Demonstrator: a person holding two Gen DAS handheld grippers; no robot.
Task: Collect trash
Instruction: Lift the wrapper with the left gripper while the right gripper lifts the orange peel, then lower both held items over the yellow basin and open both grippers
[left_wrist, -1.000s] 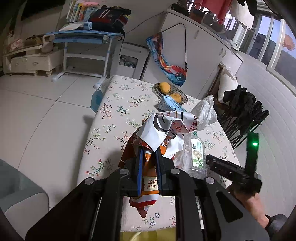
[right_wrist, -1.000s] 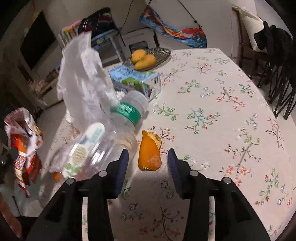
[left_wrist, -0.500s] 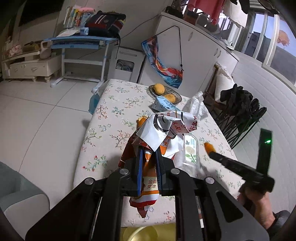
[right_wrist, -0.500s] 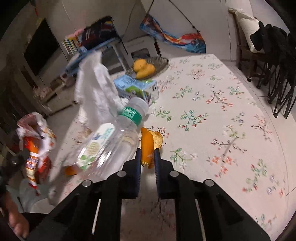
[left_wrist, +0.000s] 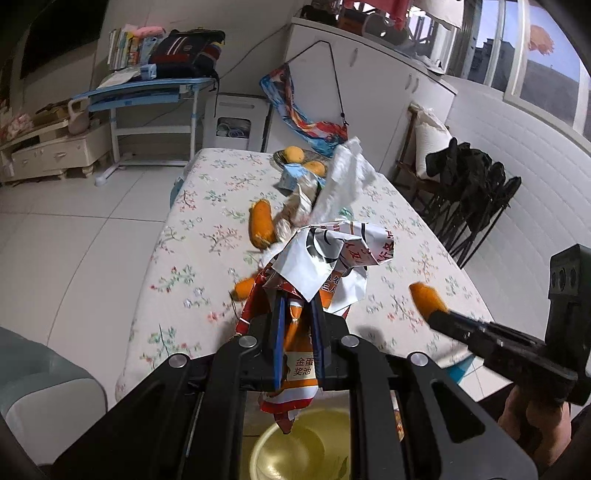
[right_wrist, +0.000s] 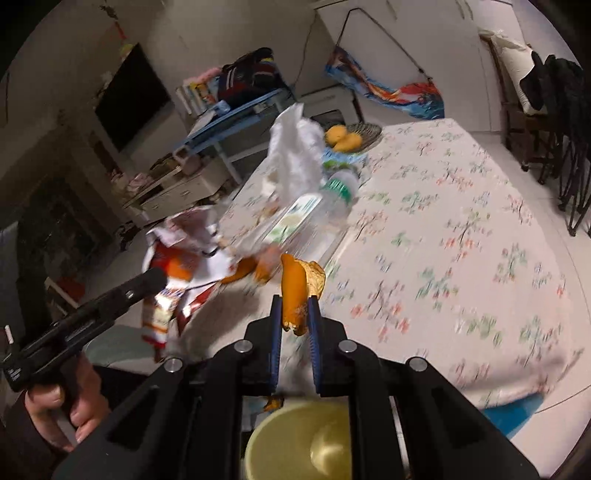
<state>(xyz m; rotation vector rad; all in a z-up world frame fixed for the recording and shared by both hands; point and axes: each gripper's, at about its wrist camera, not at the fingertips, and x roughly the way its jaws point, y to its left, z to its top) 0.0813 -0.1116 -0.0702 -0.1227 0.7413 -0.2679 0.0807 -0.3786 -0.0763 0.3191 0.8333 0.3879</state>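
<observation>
My left gripper (left_wrist: 297, 314) is shut on a crumpled red, orange and white snack wrapper (left_wrist: 332, 258) and holds it off the near edge of the floral table (left_wrist: 207, 206). My right gripper (right_wrist: 294, 310) is shut on an orange peel (right_wrist: 293, 288), which also shows in the left wrist view (left_wrist: 426, 297). A yellow bin (right_wrist: 299, 443) stands on the floor below both grippers (left_wrist: 303, 450). More peel pieces (left_wrist: 260, 223), a plastic bottle (right_wrist: 306, 214) and a white plastic bag (right_wrist: 295, 155) lie on the table.
A dish of yellow fruit (left_wrist: 301, 158) and a blue-green carton (left_wrist: 291, 177) sit at the table's far end. Chairs draped with black clothes (left_wrist: 469, 192) stand at the right. A blue desk (left_wrist: 147, 99) and white cabinets stand beyond.
My right gripper has shut on the orange peel, lifted it off the table and drawn back toward the near edge, above the yellow bin. My left gripper has also pulled back with the wrapper.
</observation>
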